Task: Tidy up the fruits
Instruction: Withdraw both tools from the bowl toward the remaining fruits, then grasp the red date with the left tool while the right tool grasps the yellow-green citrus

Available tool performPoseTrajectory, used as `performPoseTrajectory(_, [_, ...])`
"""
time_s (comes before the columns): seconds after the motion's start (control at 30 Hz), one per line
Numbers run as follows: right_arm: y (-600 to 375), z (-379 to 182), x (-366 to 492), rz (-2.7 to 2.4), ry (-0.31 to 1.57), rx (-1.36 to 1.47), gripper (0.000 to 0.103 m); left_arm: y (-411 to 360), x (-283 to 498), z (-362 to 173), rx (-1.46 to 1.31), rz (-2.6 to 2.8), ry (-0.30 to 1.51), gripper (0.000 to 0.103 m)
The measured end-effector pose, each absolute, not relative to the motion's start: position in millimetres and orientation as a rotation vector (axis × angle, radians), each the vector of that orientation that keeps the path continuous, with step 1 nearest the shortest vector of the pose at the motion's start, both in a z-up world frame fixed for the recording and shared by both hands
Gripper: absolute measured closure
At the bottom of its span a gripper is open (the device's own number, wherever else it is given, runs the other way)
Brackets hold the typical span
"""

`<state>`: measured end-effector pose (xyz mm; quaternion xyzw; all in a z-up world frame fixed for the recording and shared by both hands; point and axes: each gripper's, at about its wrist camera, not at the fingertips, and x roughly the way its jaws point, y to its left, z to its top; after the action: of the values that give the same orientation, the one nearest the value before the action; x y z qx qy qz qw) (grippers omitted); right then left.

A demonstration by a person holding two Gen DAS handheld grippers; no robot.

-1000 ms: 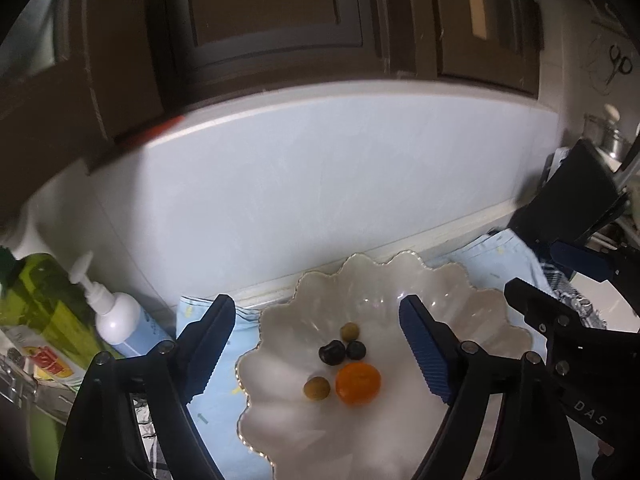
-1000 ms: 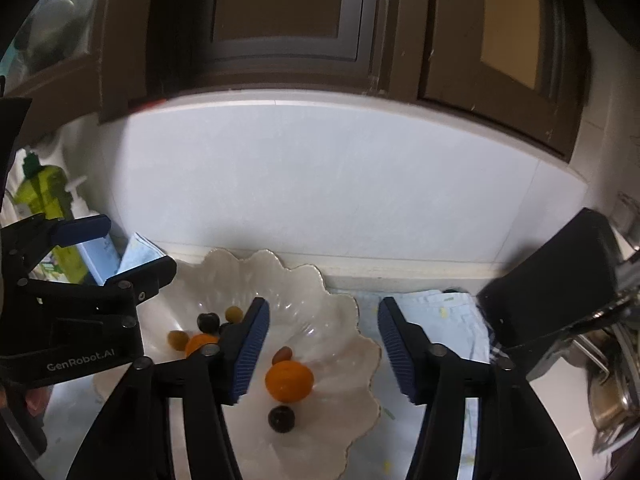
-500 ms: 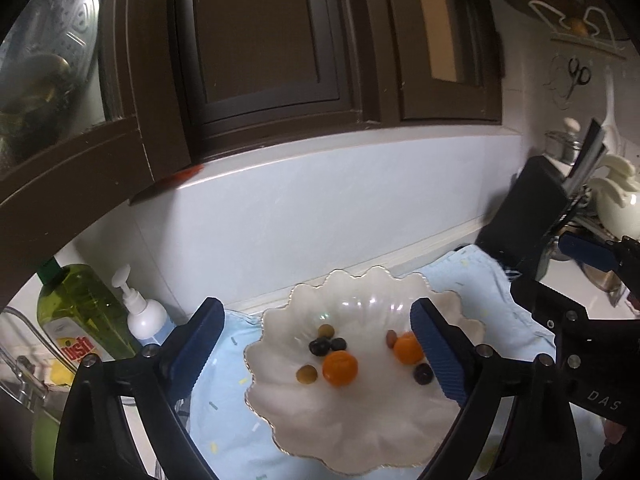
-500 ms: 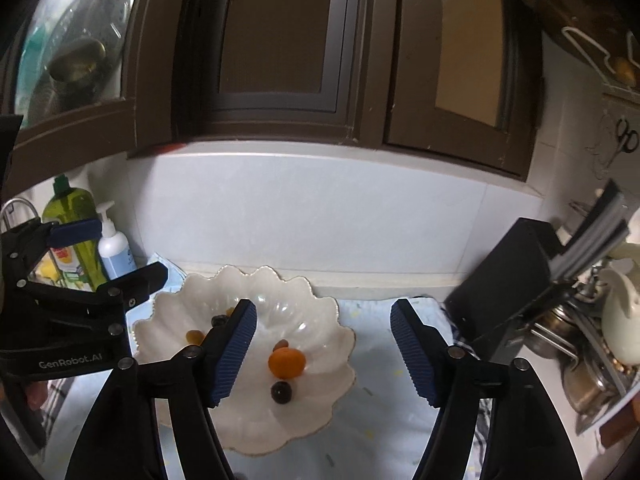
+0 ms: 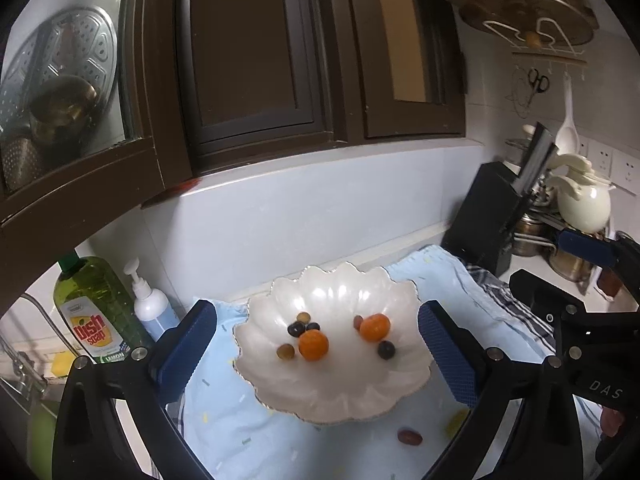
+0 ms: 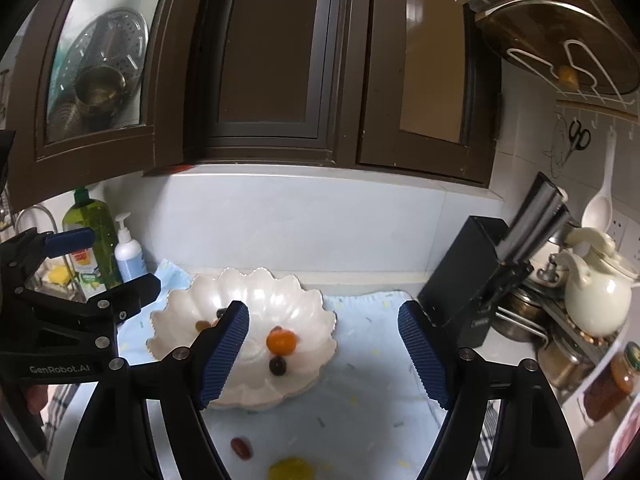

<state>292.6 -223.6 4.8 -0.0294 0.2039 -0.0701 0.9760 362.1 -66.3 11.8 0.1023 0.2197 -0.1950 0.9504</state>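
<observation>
A white scalloped bowl (image 5: 340, 404) (image 6: 260, 292) stands on a light blue cloth (image 5: 240, 432). Inside lie two small oranges (image 5: 313, 345) (image 5: 375, 327), dark grapes (image 5: 295, 329) and brownish ones (image 5: 286, 351). On the cloth in front of the bowl rest a red grape (image 5: 409, 437) (image 6: 241, 447) and a yellow fruit (image 6: 290, 470). My left gripper (image 5: 316, 312) (image 6: 104, 264) hovers back from the bowl, jaws opening, nothing between them. My right gripper (image 6: 323, 314) (image 5: 560, 268) hangs to the bowl's right, jaws also opening and empty.
A green dish soap bottle (image 5: 94, 312) and a white pump bottle (image 5: 150, 304) stand left of the cloth. To the right sit a black knife block (image 6: 468, 284), a white teapot (image 6: 596, 296), pots and jars. Dark cabinets (image 6: 280, 60) hang above the backsplash.
Both grippers have drawn back and upward from the bowl and their jaws have widened. The whole bowl, the cloth in front and the loose fruit on it have come into view.
</observation>
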Motion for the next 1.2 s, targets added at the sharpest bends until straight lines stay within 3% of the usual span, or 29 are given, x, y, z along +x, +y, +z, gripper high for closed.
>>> performPoseTrajectory(0.53, [-215, -21, 239, -0.176, 0.403, -0.026, 0.025, -58, 312, -17, 0.284, -0.495, 0.449, 0.001])
performPoseTrajectory(1.2, [-204, -87, 223, -0.189, 0.556, -0.038, 0.025, -66, 290, -90, 0.433, -0.654, 0.466, 0.005])
